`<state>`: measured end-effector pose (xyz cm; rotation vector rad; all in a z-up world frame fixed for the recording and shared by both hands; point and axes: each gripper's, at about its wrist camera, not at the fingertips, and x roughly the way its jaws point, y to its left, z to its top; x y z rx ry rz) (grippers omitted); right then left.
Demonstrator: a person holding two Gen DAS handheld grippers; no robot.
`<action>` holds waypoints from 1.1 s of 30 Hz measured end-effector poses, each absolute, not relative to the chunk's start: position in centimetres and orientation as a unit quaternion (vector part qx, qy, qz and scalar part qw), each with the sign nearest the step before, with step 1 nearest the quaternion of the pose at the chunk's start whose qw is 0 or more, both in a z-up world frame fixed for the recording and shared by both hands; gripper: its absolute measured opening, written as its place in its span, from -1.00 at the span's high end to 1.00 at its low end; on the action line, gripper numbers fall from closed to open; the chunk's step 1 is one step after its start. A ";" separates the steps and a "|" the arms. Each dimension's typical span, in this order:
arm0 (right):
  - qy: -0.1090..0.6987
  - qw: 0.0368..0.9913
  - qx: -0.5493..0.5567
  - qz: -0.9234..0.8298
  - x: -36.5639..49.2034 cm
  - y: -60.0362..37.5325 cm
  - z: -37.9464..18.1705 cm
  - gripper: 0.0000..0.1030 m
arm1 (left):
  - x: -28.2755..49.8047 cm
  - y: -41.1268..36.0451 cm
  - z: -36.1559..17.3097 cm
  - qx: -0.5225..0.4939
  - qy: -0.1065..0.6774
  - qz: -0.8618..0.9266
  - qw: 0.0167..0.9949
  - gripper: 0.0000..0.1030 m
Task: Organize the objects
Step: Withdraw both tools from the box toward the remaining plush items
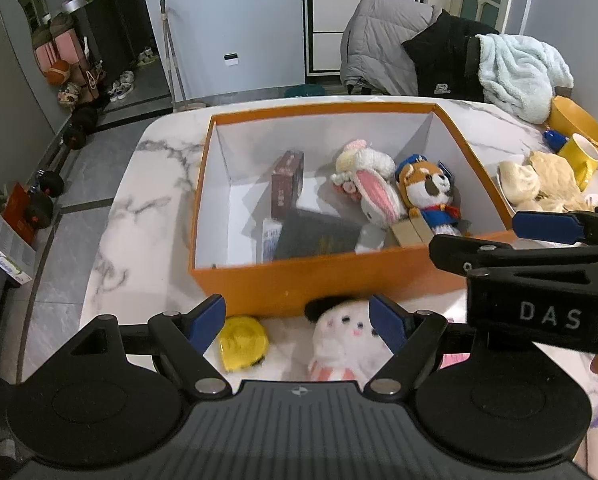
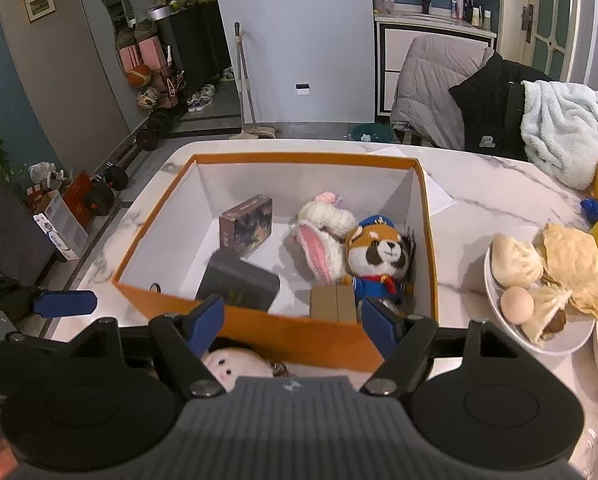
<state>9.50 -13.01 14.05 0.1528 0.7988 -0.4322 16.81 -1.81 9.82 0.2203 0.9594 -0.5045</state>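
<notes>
An orange box [image 1: 323, 280] with white inside stands on the marble table [image 1: 147, 184]. In it lie a bunny plush [image 1: 373, 184], a red panda plush [image 1: 429, 196], a dark red carton [image 1: 287, 184], a black box [image 1: 315, 236] and a small cardboard box [image 1: 413, 232]. In front of the orange box lie a white plush [image 1: 339, 340] and a yellow round thing [image 1: 245, 342]. My left gripper [image 1: 299, 324] is open just above them. My right gripper [image 2: 295, 324] is open over the orange box's [image 2: 299, 336] near wall, with the white plush [image 2: 235, 362] below it.
A plate of buns [image 2: 515, 264], an egg [image 2: 517, 299], yellow cups [image 1: 579, 156] and a yellow bowl [image 1: 575, 120] stand at the table's right. Chairs with jackets and a blue blanket [image 2: 563, 128] stand behind. Dumbbells and boxes lie on the floor at left.
</notes>
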 end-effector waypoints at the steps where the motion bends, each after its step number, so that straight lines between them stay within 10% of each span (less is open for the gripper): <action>1: 0.385 0.896 0.073 -0.210 9.0 -12.7 13.9 -0.55 | 16.5 -1.4 9.6 0.102 0.456 -0.241 0.851 -0.81; 33: 0.430 0.862 0.087 -0.253 1.7 -13.3 8.1 -0.75 | 14.7 -4.5 -0.4 0.104 0.500 -0.295 0.808 -0.80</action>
